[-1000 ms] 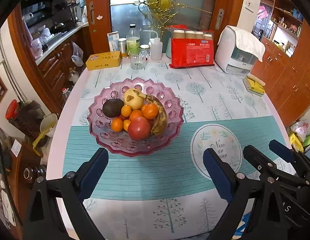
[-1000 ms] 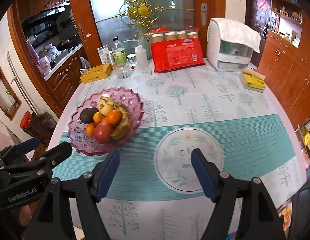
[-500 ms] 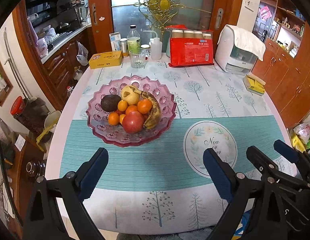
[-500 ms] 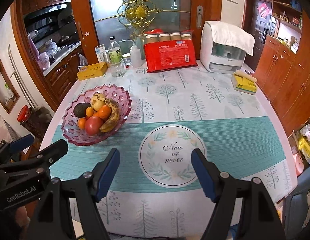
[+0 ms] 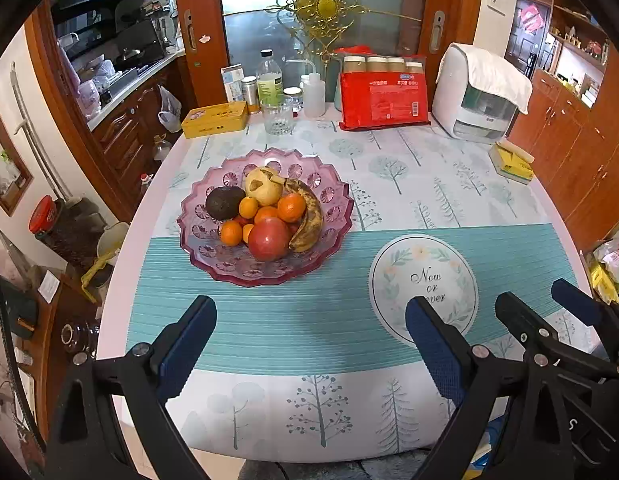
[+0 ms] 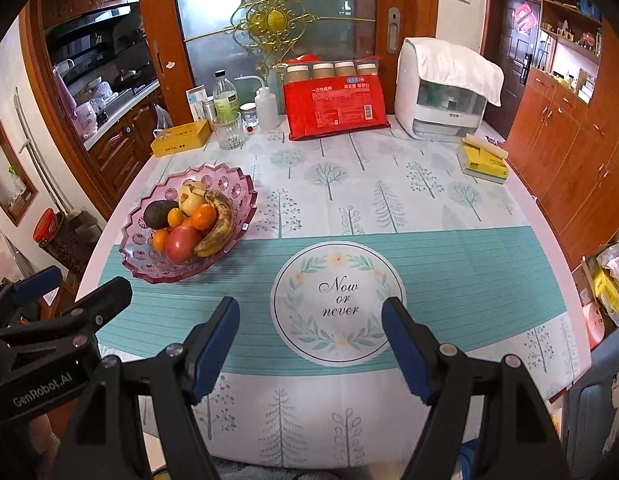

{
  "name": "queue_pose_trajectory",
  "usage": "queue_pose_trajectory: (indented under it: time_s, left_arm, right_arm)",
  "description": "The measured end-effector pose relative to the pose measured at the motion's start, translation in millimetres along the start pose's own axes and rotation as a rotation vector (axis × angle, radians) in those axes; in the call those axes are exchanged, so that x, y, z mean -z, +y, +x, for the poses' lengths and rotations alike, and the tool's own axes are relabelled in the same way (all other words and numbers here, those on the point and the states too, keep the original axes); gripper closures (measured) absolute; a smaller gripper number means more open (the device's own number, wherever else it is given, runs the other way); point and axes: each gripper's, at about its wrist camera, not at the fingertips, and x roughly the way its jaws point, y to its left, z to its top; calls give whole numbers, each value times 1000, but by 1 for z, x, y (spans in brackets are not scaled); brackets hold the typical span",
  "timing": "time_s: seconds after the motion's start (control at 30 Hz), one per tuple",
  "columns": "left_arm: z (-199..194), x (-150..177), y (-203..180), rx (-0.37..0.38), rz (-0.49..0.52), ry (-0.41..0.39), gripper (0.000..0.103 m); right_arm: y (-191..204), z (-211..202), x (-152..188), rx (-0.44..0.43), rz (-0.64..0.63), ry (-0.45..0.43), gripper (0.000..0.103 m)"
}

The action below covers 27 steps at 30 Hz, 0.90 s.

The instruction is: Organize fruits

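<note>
Pulled back from the table since a second ago, with left gripper point(image 5: 309, 340) and right gripper point(image 6: 309, 340) both spread wide and empty, fruit piled in pink bowl point(image 5: 213, 256) ahead-left, seemingly finished or resetting, next needing only a fresh reach.

Round table point(image 5: 121, 264), tree-print cloth point(image 6: 429, 200), pink fruit bowl point(image 5: 213, 264), red packet point(image 6: 333, 108)

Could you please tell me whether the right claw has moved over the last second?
Yes. The right claw has pulled back toward the table's near edge: the round "Now or never" print now shows whole, and the pink scalloped glass fruit bowl looks farther away.
</note>
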Motion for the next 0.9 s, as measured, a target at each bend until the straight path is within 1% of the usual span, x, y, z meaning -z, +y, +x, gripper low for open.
queue_pose_trajectory:
  time_s: [0.23,0.9]
  left_arm:
    - [-1,0,-1,-15,-1,2,8]
    - [0,0,-2,-13,-1,9,8]
  right_arm:
    - [0,0,0,0,-5,3,29]
    - [0,3,-3,0,-4,10,29]
